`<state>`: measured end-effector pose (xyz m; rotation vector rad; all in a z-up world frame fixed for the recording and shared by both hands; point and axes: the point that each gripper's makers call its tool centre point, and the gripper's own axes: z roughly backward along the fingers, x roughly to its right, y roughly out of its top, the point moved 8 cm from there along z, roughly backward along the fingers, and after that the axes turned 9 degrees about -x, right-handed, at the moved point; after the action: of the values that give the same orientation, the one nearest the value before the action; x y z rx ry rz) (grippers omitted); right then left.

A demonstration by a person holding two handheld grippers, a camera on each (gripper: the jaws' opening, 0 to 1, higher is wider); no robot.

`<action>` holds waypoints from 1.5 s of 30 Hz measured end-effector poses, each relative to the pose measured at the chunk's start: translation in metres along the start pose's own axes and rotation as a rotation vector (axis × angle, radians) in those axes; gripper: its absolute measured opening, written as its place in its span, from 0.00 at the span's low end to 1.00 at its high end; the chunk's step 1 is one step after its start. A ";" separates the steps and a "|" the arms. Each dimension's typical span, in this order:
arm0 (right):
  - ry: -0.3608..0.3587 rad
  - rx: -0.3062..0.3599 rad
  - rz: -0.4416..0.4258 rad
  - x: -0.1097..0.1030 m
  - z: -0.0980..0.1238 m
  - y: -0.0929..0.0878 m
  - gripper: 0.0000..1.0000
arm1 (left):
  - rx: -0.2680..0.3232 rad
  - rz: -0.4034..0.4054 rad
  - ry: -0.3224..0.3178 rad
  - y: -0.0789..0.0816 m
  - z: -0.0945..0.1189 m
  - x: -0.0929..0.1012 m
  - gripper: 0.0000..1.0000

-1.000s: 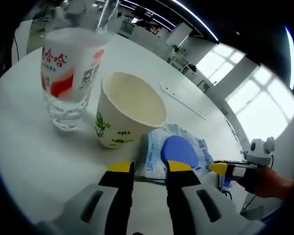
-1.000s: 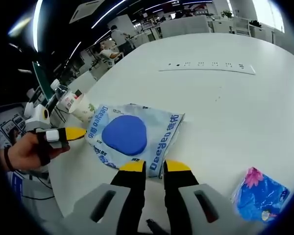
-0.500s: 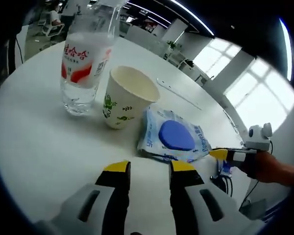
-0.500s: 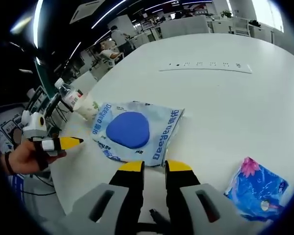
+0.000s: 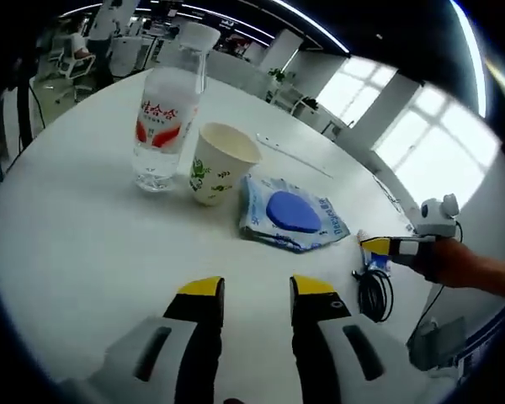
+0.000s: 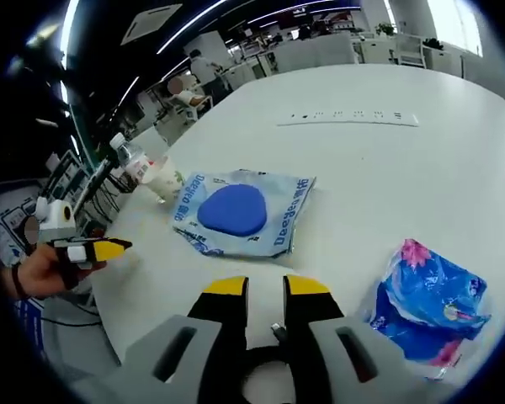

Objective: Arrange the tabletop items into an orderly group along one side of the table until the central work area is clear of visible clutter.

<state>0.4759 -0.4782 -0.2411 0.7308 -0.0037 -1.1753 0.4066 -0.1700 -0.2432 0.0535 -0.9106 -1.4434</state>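
White round table point(image 5: 84, 252). Along its far side in the left gripper view: plastic water bottle point(image 5: 167, 118) upright, paper cup point(image 5: 215, 164) just beside it, upright and empty, then blue-white wipes pack point(image 5: 290, 215) lying flat near the cup. Black cable coil point(image 5: 372, 290) at the table edge. Left gripper point(image 5: 257, 290) over bare table, jaws parted, holding nothing. Right gripper point(image 6: 257, 288) likewise: jaws slightly apart, nothing between. Floral blue tissue pack point(image 6: 433, 290) off alone in the right gripper view, well apart from the wipes pack. White power strip point(image 6: 349, 118) farther back.
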 end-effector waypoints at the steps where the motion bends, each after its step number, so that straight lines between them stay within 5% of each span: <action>1: 0.000 0.001 0.001 -0.002 0.002 -0.002 0.14 | -0.001 -0.005 -0.002 -0.002 0.003 0.000 0.30; 19: -0.004 0.035 -0.032 -0.027 0.023 -0.045 0.15 | -0.039 -0.136 -0.026 -0.035 0.051 -0.015 0.30; 40: -0.040 0.053 -0.006 -0.075 0.044 -0.097 0.19 | -0.059 -0.349 -0.041 -0.043 0.087 -0.022 0.29; 45: -0.074 0.092 -0.080 -0.083 0.046 -0.109 0.19 | -0.071 -0.372 -0.059 -0.047 0.095 -0.030 0.29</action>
<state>0.3342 -0.4531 -0.2324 0.7740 -0.0920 -1.2847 0.3191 -0.1077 -0.2199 0.1336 -0.9298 -1.8298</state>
